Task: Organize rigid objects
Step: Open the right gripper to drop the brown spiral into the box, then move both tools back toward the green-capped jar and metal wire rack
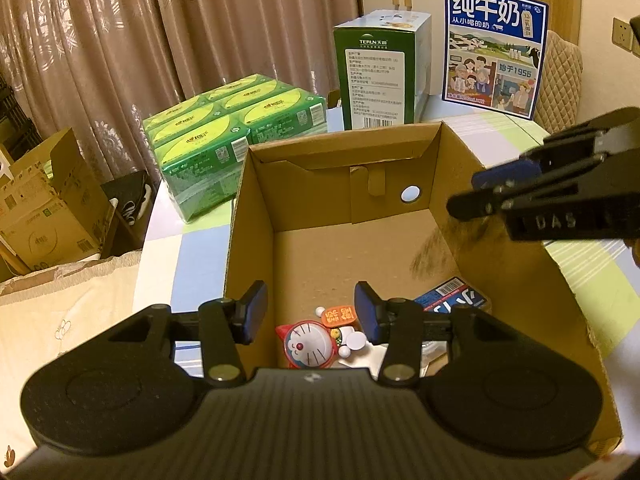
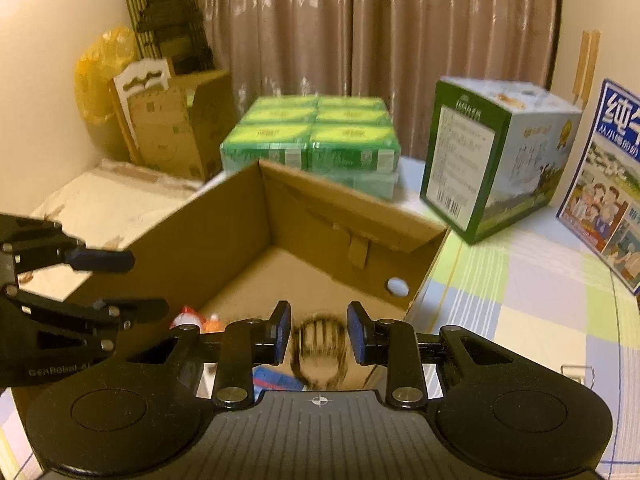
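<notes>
The left gripper [image 1: 310,312] hovers with its 2 fingers apart and empty above a Doraemon figure [image 1: 310,346] in the near corner of the cardboard box [image 1: 344,142]. The right gripper [image 2: 319,330] has its fingers drawn close, nothing plainly pinched; a blurred brown striped object [image 2: 318,354] shows below them inside the box. Items are best kept low over the floor and clear of the figure. Beyond the box sit green tissue packs [image 1: 224,128].
</notes>
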A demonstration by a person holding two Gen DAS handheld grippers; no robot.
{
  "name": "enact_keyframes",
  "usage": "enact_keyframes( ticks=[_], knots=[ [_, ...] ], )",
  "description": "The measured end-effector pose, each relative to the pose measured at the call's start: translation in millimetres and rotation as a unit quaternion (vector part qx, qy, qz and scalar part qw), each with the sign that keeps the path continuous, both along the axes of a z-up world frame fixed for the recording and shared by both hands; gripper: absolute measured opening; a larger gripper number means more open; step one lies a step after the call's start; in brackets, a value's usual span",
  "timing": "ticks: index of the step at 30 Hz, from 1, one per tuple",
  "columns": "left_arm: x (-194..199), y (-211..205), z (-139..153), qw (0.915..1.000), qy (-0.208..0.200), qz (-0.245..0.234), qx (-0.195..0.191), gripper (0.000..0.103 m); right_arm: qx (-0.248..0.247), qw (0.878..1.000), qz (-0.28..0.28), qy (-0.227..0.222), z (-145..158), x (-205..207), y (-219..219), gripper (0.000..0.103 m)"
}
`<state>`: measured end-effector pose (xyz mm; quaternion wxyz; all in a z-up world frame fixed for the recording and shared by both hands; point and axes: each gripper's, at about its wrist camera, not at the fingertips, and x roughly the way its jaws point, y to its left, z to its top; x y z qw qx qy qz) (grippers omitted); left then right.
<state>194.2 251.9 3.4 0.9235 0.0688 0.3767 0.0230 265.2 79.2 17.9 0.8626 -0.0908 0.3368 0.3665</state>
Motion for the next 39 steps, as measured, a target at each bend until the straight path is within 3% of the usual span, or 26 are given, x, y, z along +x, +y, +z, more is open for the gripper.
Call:
enact_keyframes(
  ticks=[2,3,4,16,30,39],
  knots=[
    [0,1,0,1.0,-0.001,0.002,-0.001,0.043,0.009,1.0,-0.001,-0.002,3,1,-1,0.036],
    [-1,1,0,1.0,-0.001,0.003,-0.002,0.043,0.016,1.0,-0.002,-0.003,5,2,-3,0.046],
    [-1,2,0,1.0,-0.002,0.004,-0.002,0.043,0.025,1.0,-0.002,-0.004,7,2,-5,0.048],
    [-11,-6,9,0.9999,-0.008,0.004,-0.008,0.043,0.029,0.999,-0.025,-0.006,20,-4,-28,0.048],
    [-59,-36,54,0.9979,-0.038,0.013,-0.051,0.045,0.044,0.997,-0.063,-0.016,63,-48,-83,0.048],
    [-98,-74,75,0.9968,-0.051,0.003,-0.062,0.06,0.053,0.995,-0.082,-0.034,89,-89,-132,0.048]
  ],
)
